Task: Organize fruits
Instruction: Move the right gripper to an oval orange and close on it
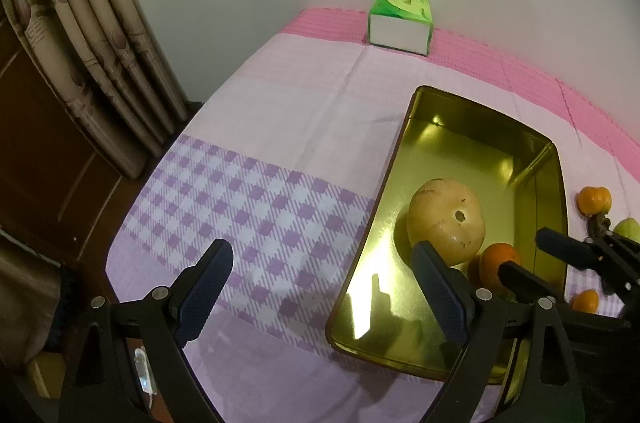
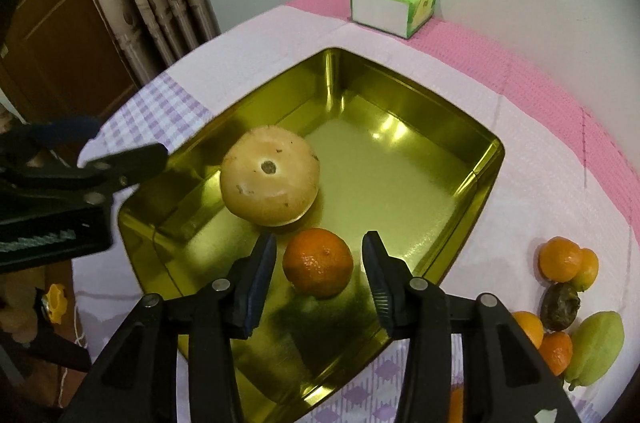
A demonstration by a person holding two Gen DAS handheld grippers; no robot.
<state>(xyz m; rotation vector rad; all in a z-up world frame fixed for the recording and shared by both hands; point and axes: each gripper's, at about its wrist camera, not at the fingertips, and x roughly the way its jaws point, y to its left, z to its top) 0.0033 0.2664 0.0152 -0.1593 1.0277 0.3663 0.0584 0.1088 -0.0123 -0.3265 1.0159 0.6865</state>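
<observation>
A gold tin tray (image 2: pixel 476 191) stands on the checked tablecloth. In it lie a large pale yellow round fruit (image 2: pixel 270 181) and, just in front of it, a small orange (image 2: pixel 318 263). My right gripper (image 2: pixel 320 240) reaches into the tray with the orange between its fingers. A narrow gap shows on each side, so the jaws are open and the orange rests on the tray floor. My left gripper (image 1: pixel 322 255) hangs open and empty over the tray's left rim (image 1: pixel 384 183), one finger above the cloth and one beside the yellow fruit (image 1: pixel 446 219).
Loose fruit lies on the cloth right of the tray: several oranges (image 2: pixel 560 259), a dark wrinkled fruit (image 2: pixel 560 301) and a green one (image 2: pixel 596 347). A green tissue box (image 2: pixel 394 5) stands at the far edge by the wall. A curtain (image 1: pixel 92 35) hangs beyond the table's left edge.
</observation>
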